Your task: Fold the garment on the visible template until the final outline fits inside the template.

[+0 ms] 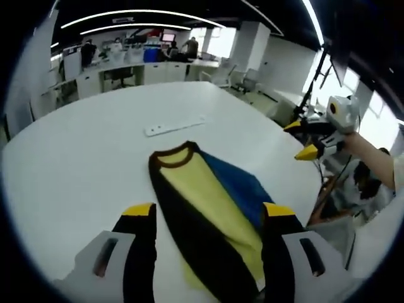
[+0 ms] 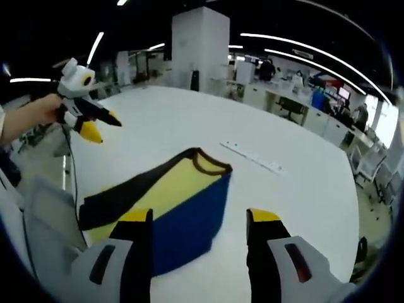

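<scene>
I see big white surface [image 1: 76,164]; folded yellow, blue and black garment [image 1: 208,202] lies flat on it, white strip [image 1: 175,125] beyond collar.

Open office: white pillar [image 2: 201,47], desks [image 1: 126,69], curved ceiling light strips [image 1: 139,14].

Left gripper [image 1: 210,214]: black jaws tipped in yellow, mounted on pale grey housings with a dark slot moulded in each. Right gripper [image 2: 199,218]: the same black jaws, yellow tips and slotted grey housings are noted.
</scene>
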Demonstrator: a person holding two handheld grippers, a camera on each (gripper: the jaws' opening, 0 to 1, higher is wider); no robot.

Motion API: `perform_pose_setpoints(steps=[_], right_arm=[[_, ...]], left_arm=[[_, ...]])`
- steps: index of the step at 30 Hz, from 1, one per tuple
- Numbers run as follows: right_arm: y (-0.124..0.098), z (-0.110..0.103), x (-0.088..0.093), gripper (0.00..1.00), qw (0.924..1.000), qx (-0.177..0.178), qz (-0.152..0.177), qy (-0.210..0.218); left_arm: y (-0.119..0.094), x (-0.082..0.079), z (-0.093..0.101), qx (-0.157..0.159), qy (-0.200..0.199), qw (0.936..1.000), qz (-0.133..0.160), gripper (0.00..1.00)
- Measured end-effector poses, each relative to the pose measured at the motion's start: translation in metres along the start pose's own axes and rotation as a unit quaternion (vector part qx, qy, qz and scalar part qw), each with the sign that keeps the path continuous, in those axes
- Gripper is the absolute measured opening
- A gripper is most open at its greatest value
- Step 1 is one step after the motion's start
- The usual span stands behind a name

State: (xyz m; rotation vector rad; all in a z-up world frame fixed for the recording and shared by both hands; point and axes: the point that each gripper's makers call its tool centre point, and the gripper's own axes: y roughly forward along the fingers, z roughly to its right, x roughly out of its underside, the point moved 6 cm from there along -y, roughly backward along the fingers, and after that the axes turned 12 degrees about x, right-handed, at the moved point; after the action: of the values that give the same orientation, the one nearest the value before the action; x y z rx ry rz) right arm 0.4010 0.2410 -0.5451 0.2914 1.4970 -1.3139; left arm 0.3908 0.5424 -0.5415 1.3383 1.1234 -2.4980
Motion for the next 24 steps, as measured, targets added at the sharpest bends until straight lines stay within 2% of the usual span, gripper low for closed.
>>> perform_pose_setpoints(steps=[3,7,10,19,24], right_arm=[[-0.011,-0.002,0.002,0.62,0.9999,0.005,0.005,0.010],[-0.022,-0.007,0.003,0.66,0.9998,0.011,0.013,0.008],[-0.032,-0.015,0.004,0.68,0.9998,0.008,0.019,0.006],[-0.049,-0.026,0.008,0.73,0.9996,0.008,0.024,0.009],[-0.061,-0.028,0.011,0.75,0.9995,0.008,0.026,0.016]], left_arm=[[-0.005,0.006,0.007,0.004,-0.009,1.0000,-0.002,0.66],[-0.009,0.012,0.020,0.010,-0.001,0.9999,-0.013,0.72],[-0.015,0.012,0.025,0.000,-0.002,1.0000,-0.004,0.79],[-0.028,0.020,0.041,0.000,0.000,1.0000,0.002,0.87],[-0.032,0.035,0.052,0.003,-0.004,1.0000,-0.007,0.88]])
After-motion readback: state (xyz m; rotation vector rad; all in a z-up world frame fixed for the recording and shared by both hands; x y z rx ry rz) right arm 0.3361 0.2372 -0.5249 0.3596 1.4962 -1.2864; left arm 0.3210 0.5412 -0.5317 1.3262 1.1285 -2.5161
